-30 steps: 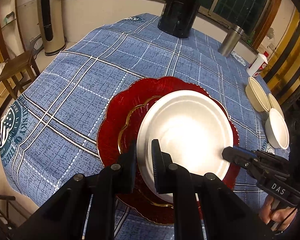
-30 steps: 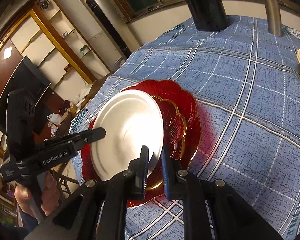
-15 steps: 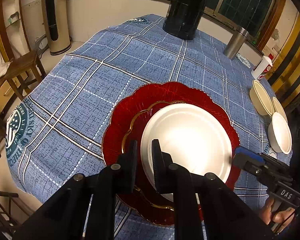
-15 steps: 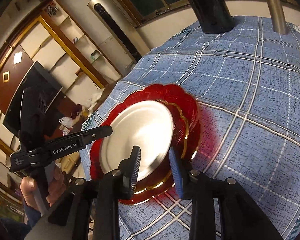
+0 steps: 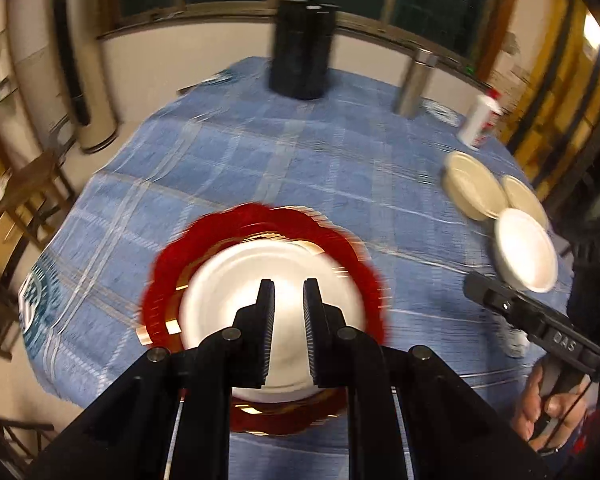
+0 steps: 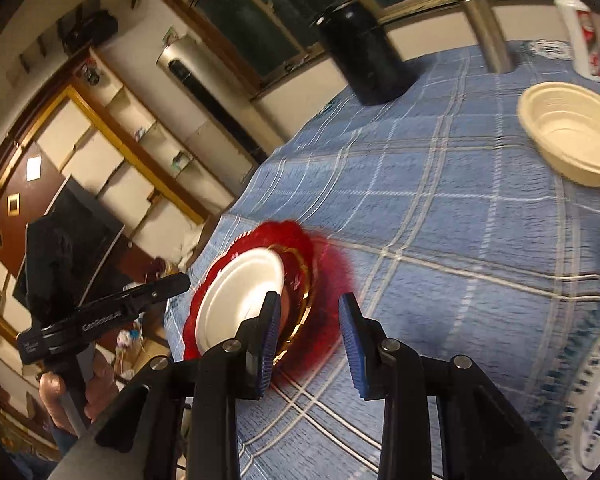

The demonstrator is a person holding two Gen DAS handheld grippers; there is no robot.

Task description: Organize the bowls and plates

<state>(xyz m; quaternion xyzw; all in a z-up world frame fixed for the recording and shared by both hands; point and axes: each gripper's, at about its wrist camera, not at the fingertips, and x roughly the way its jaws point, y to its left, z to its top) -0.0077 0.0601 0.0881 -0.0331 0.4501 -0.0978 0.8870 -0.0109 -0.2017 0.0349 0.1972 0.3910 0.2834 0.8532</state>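
Note:
A white plate [image 5: 228, 292] lies on a stack of two red scalloped plates [image 5: 168, 256] with gold rims, on the blue checked tablecloth [image 5: 300, 176]. My left gripper [image 5: 288, 286] hovers above the white plate, shut, with nothing between its fingers. My right gripper [image 6: 310, 300] stands open and empty, to the right of the white plate [image 6: 240, 288] and the red plates [image 6: 300, 248] and clear of them. Two cream bowls [image 5: 474, 188] and a white bowl [image 5: 526, 248] sit at the table's right side. The nearer cream bowl [image 6: 568, 136] shows in the right wrist view.
A black cylinder [image 5: 302, 48], a steel flask [image 5: 414, 84] and a white and red bottle [image 5: 480, 124] stand along the far edge. A wooden chair [image 5: 28, 192] is off the table's left side. A hand [image 5: 548, 408] holds the right gripper's handle.
The right jaws let go of the white plate's rim and opened. The plate settled flat on the red plates. Both grippers drew back and up from the stack.

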